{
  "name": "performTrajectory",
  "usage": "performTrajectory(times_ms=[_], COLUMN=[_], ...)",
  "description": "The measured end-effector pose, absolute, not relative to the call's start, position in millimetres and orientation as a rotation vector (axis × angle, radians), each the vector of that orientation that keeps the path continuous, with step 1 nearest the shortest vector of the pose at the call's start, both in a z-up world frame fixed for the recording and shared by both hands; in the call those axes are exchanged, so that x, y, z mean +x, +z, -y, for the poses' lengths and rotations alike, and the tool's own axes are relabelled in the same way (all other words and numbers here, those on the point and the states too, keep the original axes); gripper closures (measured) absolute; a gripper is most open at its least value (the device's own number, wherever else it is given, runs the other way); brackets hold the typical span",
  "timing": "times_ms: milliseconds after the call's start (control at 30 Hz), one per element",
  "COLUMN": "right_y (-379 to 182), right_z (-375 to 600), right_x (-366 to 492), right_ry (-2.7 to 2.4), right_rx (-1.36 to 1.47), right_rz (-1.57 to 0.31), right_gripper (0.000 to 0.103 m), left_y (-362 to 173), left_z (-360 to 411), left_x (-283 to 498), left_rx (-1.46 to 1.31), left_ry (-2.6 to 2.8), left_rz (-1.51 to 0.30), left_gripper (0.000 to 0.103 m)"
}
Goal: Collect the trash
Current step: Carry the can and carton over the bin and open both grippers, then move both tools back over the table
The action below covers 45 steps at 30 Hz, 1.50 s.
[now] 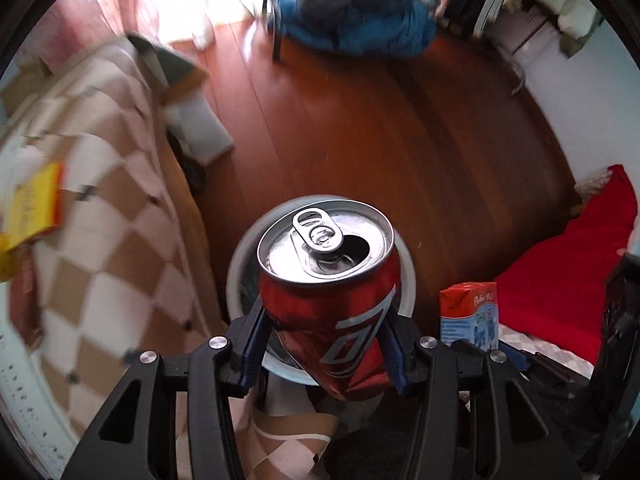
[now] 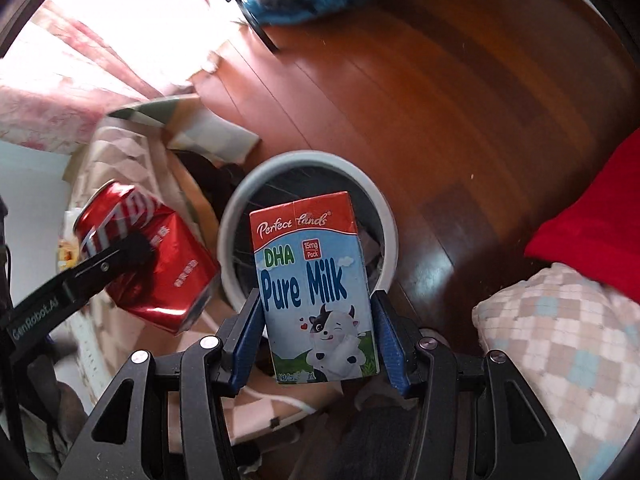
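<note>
My left gripper (image 1: 324, 344) is shut on a red soda can (image 1: 332, 304) with an opened top, held above the round grey-rimmed trash bin (image 1: 406, 276) on the floor. My right gripper (image 2: 316, 340) is shut on a milk carton (image 2: 316, 296) printed "Pure Milk", held over the same bin (image 2: 384, 216). The can (image 2: 148, 264) and a left finger (image 2: 132, 248) show in the right wrist view at left. The carton (image 1: 470, 316) shows in the left wrist view at right.
A checkered blanket (image 1: 100, 208) covers furniture at left, with a yellow box (image 1: 36, 208) on it. Red cloth (image 1: 576, 272) and a checkered pillow (image 2: 560, 352) lie at right. Blue clothes (image 1: 360, 20) sit on the wooden floor (image 1: 380, 128) at the far side.
</note>
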State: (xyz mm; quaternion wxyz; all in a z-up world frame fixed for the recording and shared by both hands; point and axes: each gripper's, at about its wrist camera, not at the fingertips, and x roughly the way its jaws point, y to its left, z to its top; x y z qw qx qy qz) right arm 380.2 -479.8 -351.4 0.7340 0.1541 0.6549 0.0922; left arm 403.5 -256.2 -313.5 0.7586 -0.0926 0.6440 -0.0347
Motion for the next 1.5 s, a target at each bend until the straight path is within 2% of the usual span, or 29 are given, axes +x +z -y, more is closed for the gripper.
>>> performTrajectory(times_ms=[133,200,233,267,333,433,467,533,667,933,1500], right_y=[-385.3,-399.2,-406.6,-411.5,-415.3,-414.6,-415.2,-412.8,-398.9,-356.9,-257.7], right_z=[477.1,476.3,475.8,476.2,476.0,473.6,473.3,472.7,468.5,455.4,458.9], right_x=[396.9,403.9,407.5,409.4,411.5,410.2,409.2,406.2,397.4,374.9,331.7], right_ry=[0.189,0.185,0.181,0.186,0.190,0.201,0.204,0.210,0.181,0.116,0.117], right_rx=[0.330,0.343,0.361,0.377,0.405,0.404,0.404,0.393,0.299,0.104,0.080], right_rz=[-1.485,-1.506,-1.526,-1.535,-1.536,-1.534,-1.539,-1.549,-1.556,-1.496,-1.321], right_gripper=[0.047,0.046,0.045,0.034,0.018,0.016,0.008,0.000,0.000,0.000,0.000], left_y=[-342.7,-349.8,-350.1,-347.3,-341.0,-327.5,-322.7,-315.5,-300.0,-294.6,-227.4], left_z=[262.0,259.5,258.9,259.8,256.5,247.4,244.0,239.0,231.7,228.7,233.3], left_x=[424.2,431.0,431.8,432.3,431.2,423.6,421.5,417.5,397.2,361.1,306.8], left_rx=[-0.194,-0.209,-0.218,-0.230,-0.219,-0.195,-0.185,-0.159,-0.103,-0.076,-0.089], left_ry=[-0.051,-0.032,-0.023,-0.016,0.005,0.032,0.045,0.067,0.124,0.138,0.094], left_rz=[-1.469,-1.487,-1.488,-1.478,-1.453,-1.406,-1.384,-1.350,-1.291,-1.289,-1.209], left_gripper=[0.051,0.021,0.014,0.008,0.008,0.008,0.008,0.008,0.008,0.008,0.008])
